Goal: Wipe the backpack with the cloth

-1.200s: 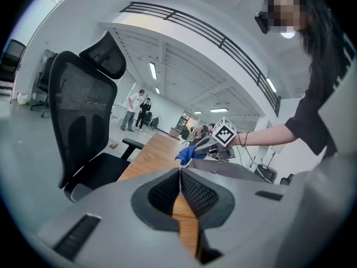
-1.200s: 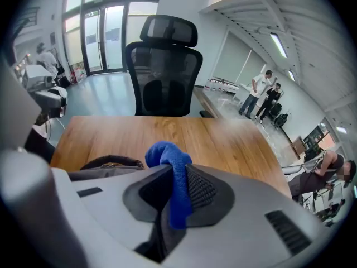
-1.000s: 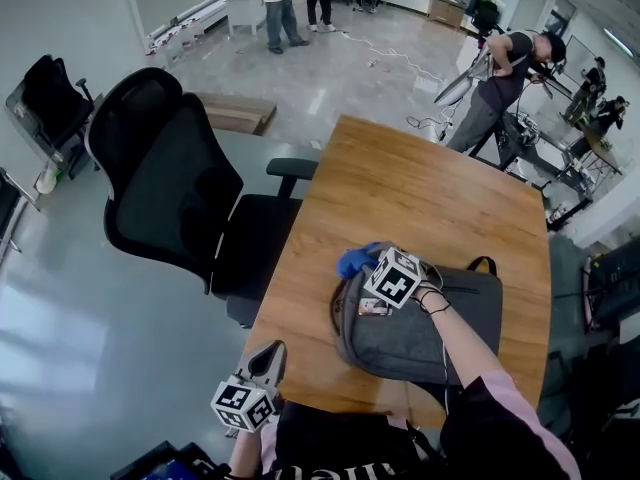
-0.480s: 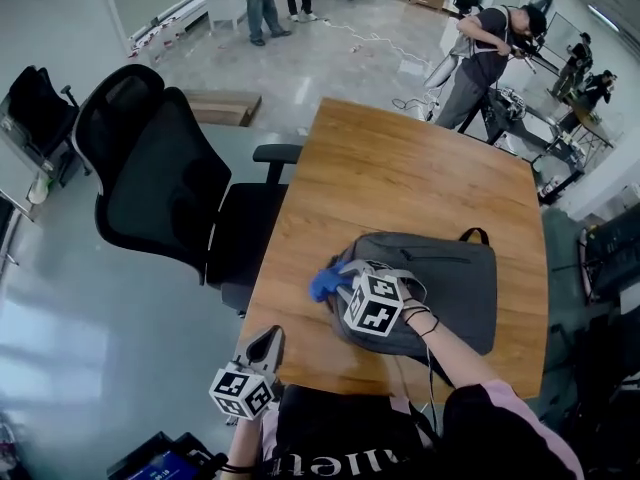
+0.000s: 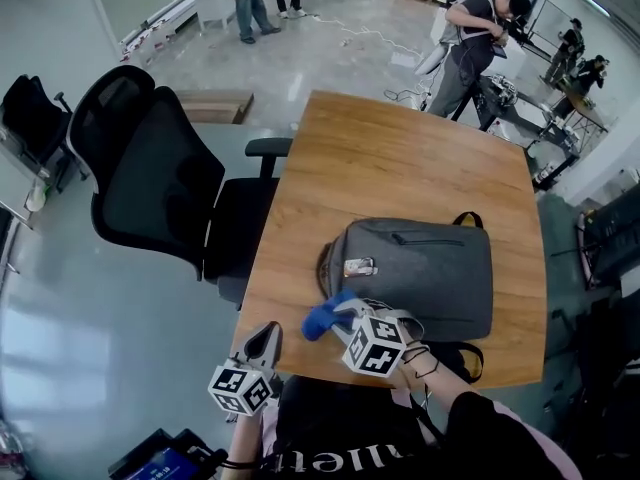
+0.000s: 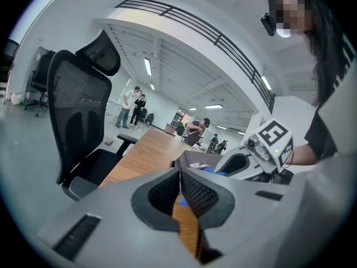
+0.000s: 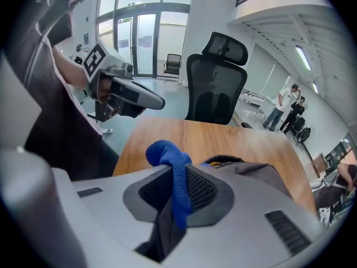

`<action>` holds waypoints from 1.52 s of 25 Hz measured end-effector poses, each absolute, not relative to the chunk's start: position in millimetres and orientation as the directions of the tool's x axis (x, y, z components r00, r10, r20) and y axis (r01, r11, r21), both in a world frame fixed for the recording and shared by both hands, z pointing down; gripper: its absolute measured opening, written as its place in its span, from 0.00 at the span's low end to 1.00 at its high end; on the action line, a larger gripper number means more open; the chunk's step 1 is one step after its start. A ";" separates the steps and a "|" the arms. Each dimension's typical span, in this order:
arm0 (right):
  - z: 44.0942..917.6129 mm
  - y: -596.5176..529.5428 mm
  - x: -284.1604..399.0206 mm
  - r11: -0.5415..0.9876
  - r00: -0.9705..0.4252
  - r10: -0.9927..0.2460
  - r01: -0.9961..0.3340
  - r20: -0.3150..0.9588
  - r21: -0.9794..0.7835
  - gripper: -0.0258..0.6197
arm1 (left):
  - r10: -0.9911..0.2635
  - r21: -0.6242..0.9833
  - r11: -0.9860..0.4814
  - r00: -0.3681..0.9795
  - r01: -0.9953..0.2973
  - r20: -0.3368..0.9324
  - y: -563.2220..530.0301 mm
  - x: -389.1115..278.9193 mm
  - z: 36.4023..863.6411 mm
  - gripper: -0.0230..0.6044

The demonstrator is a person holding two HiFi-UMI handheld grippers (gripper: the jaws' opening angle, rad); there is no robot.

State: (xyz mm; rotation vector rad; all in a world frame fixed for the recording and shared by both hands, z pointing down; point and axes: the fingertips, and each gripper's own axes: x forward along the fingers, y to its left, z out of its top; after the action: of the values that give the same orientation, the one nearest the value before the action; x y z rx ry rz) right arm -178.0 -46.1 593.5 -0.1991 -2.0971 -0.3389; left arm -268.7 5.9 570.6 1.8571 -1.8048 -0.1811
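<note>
The left gripper (image 5: 266,339) sits closed, apparently empty, while the right gripper (image 5: 340,317) pinches the cloth (image 5: 319,319).

Pale letters on the person's black shirt (image 5: 335,460), at the near edge, read roughly "ulie". The small tag (image 5: 360,266) on the backpack (image 5: 435,278) bears print too small to read.

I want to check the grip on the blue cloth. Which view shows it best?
The right gripper view: the cloth sits at the centre, pinched between the right hand-held gripper's jaws. The head view shows a small blue bunch by the backpack's near corner; the left gripper view shows only a sliver.
</note>
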 end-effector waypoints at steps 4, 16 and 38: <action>588.2 -34.9 -159.3 0.979 -0.552 0.020 0.178 0.833 0.095 0.14 | -0.956 0.458 0.016 0.120 -0.889 0.267 0.3 -262.2 571.1 0.04; 509.4 -171.2 -169.9 0.969 -0.656 -0.239 -0.113 0.716 0.220 0.14 | -0.939 0.468 -0.120 0.253 -0.875 0.232 -35.4 -230.0 558.6 0.04; 554.6 -174.4 -164.6 0.961 -0.558 -0.221 0.012 0.800 0.275 0.14 | -0.895 0.485 -0.153 0.328 -0.861 0.301 -36.1 -217.3 576.7 0.04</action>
State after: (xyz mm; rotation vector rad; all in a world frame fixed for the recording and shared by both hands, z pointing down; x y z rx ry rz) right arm -164.6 -174.4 554.6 0.1467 -2.1444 -0.3076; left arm -217.3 -36.1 576.7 2.0166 -1.5382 -0.0762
